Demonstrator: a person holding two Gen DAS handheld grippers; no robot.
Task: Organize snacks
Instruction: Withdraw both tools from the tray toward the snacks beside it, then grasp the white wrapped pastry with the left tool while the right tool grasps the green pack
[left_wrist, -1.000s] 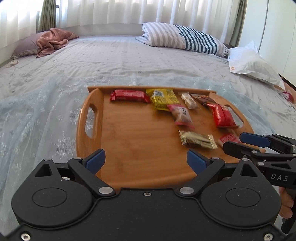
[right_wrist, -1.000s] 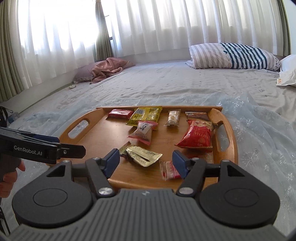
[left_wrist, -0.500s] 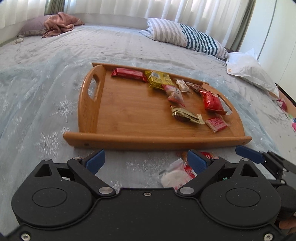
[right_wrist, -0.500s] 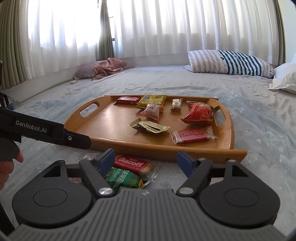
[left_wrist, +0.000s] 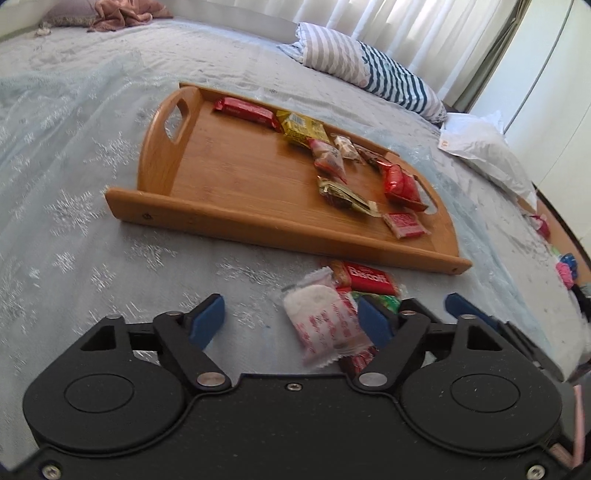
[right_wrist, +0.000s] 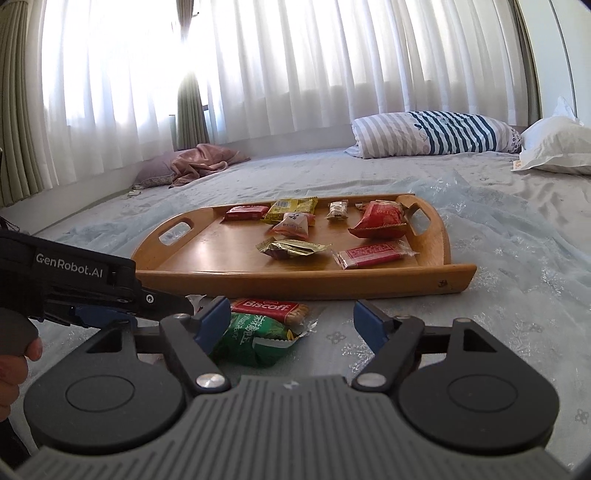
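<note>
A wooden tray (left_wrist: 207, 221) (right_wrist: 207, 275) lies on the bed with several snack packets along its far and right side. In front of its near edge lie loose snacks: a red Biscoff packet (left_wrist: 367, 276) (right_wrist: 271, 308), a white and red packet (left_wrist: 325, 325) and a green packet (right_wrist: 255, 338). My left gripper (left_wrist: 291, 321) is open and empty, low over the bed, the white packet just inside its right finger. My right gripper (right_wrist: 291, 321) is open and empty, the green packet just inside its left finger. The left gripper's body (right_wrist: 74, 284) shows at the left.
The bed is covered by a pale blue embroidered sheet (left_wrist: 74, 192). A striped pillow (right_wrist: 432, 134) and a white pillow (right_wrist: 554, 147) lie at the far right, a pink cloth (right_wrist: 203, 164) at the far left. Curtains hang behind.
Both grippers have pulled back from over the tray and come down low in front of its near edge. The loose snacks on the bed have come into view between the fingers.
</note>
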